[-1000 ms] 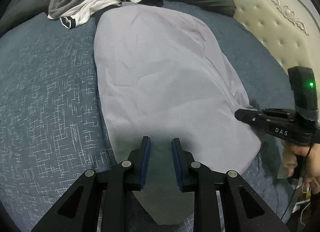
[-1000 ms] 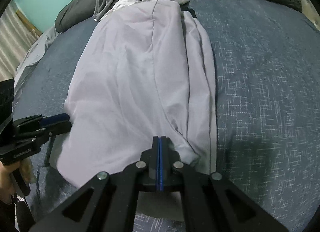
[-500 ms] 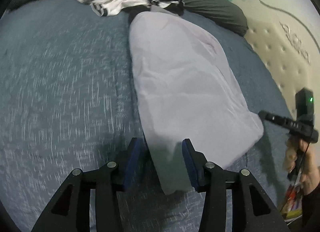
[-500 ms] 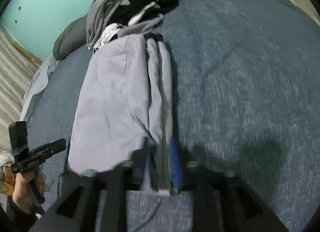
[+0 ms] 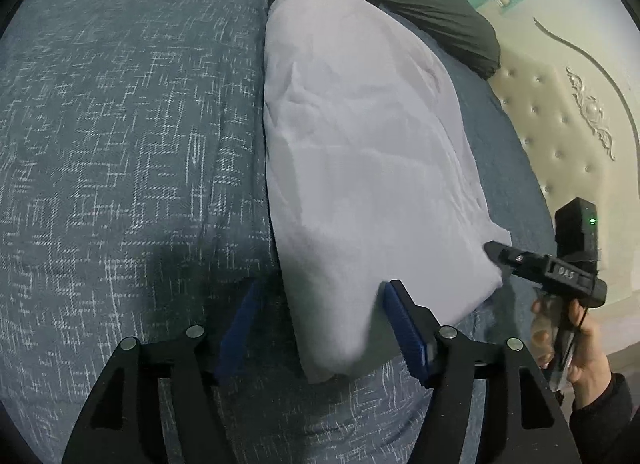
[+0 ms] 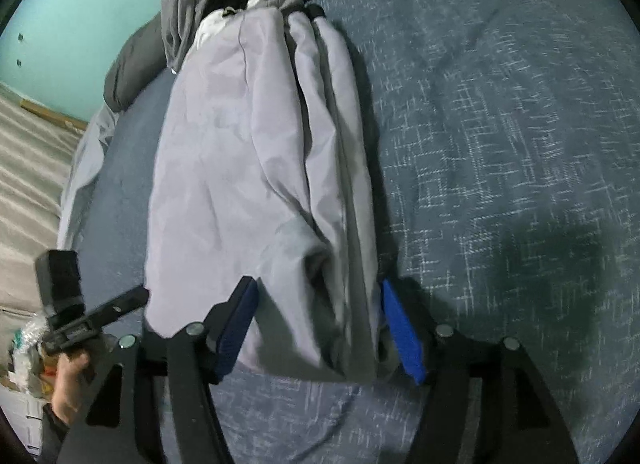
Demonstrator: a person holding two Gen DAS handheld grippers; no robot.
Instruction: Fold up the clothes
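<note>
Between each open hand-held gripper's (image 5: 324, 328) fingers lies the lavender garment (image 5: 360, 151).

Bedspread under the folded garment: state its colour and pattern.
Dark blue bedspread with fine white crosshatch flecks, clearest in the left wrist view.

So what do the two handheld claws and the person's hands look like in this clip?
Both are matte black angular frames with silver rivets and blue pads on the fingers. The left claw shows this up close. The right claw, seen from the side, carries white lettering, a black box with a green light, and a thin black cable. The right hand ends in a dark sleeve, as does the left hand.
</note>
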